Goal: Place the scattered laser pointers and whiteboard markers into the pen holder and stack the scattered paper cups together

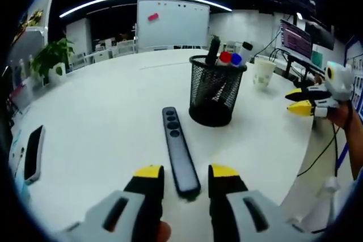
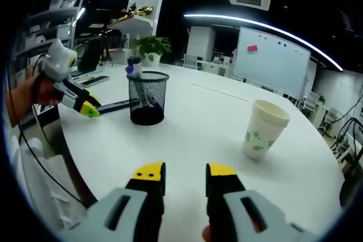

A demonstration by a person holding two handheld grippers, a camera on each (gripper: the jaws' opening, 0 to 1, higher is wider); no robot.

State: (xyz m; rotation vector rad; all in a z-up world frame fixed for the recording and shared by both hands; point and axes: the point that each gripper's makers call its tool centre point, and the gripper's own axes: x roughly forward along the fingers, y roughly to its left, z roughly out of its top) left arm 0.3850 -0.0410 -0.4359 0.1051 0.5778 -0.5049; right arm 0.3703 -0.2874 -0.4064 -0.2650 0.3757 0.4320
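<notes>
The left gripper straddles the laser pointer near the pen holder, jaws open, ready to clamp, while the right gripper waits open and empty short of the paper cup.

Dim office w/ whiteboard, curved ceiling light strip, potted plant.

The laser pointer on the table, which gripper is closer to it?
Left. The left gripper straddles the near end of the laser pointer; the right gripper is off beyond the pen holder, near the cup.
</notes>
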